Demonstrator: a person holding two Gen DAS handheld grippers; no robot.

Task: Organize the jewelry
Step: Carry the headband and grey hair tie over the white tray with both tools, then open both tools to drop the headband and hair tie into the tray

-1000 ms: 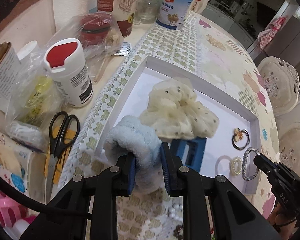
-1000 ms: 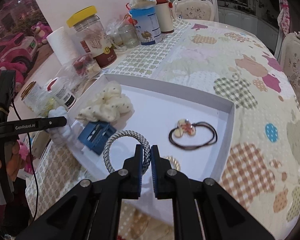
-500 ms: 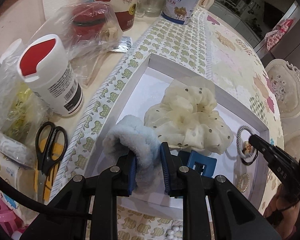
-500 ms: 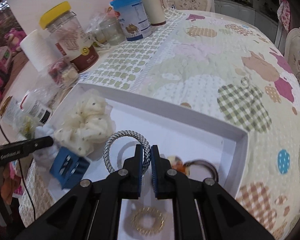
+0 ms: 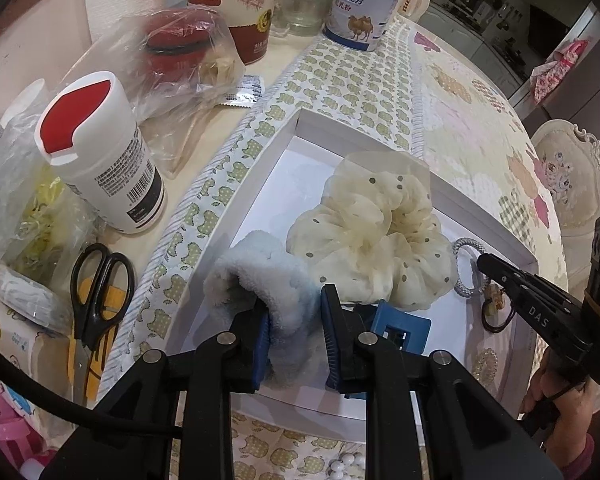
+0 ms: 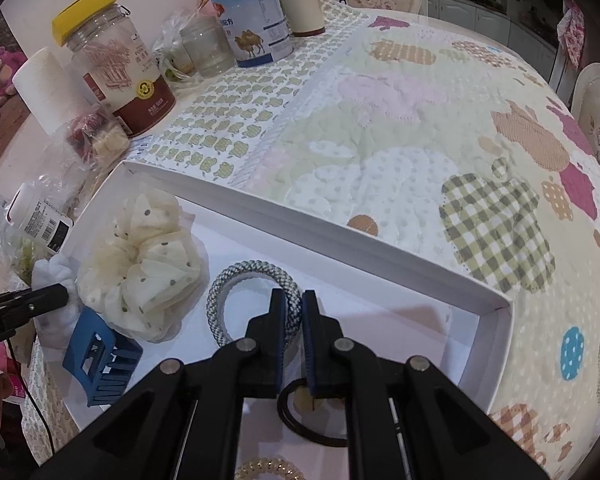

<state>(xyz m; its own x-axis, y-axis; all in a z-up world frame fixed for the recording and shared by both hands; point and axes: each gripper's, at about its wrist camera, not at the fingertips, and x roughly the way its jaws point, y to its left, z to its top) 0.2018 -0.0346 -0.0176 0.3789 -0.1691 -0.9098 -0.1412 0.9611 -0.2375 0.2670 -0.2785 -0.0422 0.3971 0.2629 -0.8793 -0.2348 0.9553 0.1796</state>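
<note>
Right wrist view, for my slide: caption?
Right gripper pinches a braided hair tie over the white tray.

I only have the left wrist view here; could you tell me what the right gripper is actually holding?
Observer: The right gripper is shut on the grey braided hair tie, held over the white tray.
Operator: Thank you. Is anything lying beneath that gripper?
Observer: Yes, a dark thin hair tie with a small charm lies on the tray floor under its fingers.
Operator: And can you see my left gripper from there?
Observer: Only a fingertip at the left edge, against the pale blue fluffy scrunchie, beside the cream dotted scrunchie.
</note>
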